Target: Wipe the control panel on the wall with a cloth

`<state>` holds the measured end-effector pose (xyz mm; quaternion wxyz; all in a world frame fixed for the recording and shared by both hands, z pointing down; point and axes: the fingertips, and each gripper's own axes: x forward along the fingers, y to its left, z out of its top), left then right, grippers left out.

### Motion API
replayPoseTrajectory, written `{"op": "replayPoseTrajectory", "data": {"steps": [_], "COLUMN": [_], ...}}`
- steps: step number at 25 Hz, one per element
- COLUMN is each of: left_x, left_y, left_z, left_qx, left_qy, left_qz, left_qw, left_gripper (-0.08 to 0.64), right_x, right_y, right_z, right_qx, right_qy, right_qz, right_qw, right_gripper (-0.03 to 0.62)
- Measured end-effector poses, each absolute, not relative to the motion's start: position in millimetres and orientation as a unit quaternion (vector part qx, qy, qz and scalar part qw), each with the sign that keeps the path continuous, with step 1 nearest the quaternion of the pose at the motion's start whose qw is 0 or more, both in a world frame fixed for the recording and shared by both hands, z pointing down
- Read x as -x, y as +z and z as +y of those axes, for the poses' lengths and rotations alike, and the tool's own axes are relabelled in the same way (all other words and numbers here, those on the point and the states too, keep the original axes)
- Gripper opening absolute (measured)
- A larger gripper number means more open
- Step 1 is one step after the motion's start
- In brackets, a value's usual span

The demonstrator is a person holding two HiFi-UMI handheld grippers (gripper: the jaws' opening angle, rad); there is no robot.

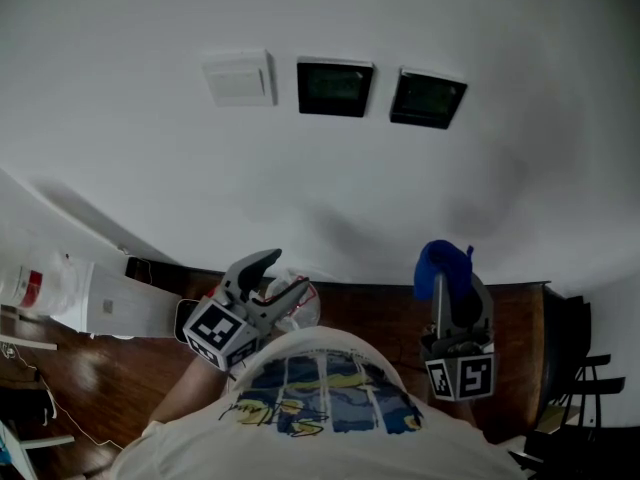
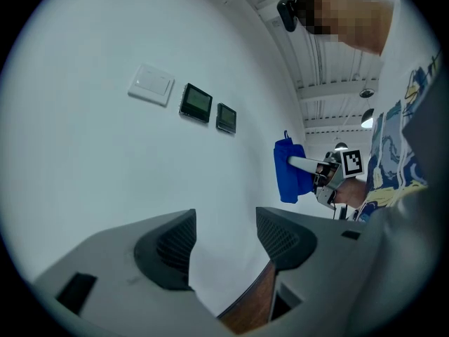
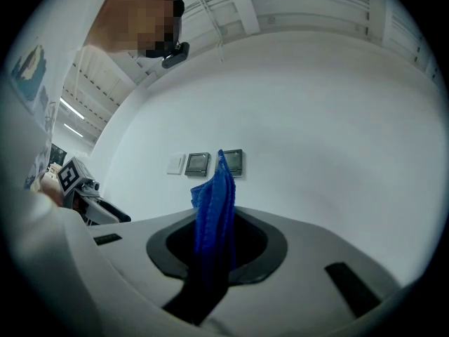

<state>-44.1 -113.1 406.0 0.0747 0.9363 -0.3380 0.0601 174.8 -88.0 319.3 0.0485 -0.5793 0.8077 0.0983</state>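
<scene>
Below control panel (image 1: 335, 87) | cloth (image 3: 214, 195) pinched by right gripper (image 3: 217, 243) fingers | left gripper (image 2: 224, 239) fingers released, empty | risk: cloth dragged loose by wiping friction

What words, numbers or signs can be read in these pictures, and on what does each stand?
None can be read.
Red label on the white object at left: too blurred.
Cube on left gripper, cube on right gripper: square marker patterns, no letters.
Control panels: dark, nothing legible.
Shirt print: a picture, no words.
</scene>
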Motion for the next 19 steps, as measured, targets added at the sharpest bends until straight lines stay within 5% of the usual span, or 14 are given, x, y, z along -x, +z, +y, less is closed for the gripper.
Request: {"op": "replayPoseTrajectory", "data": {"steps": [19], "left_x": [52], "left_y": [410], "left_z": [-116], "left_qx": [-0.934], "left_qy": [0.068], "left_qz": [-0.344], "left_qw": [0.073], "left_gripper": [0.242], "right_x": [-163], "right_y": [322], "right_z": [-93], "right_qx": [0.566], "right_qy": [0.092], "right_qz": [0.818], "right_qw": [0.043], "right_gripper": [0.095]}}
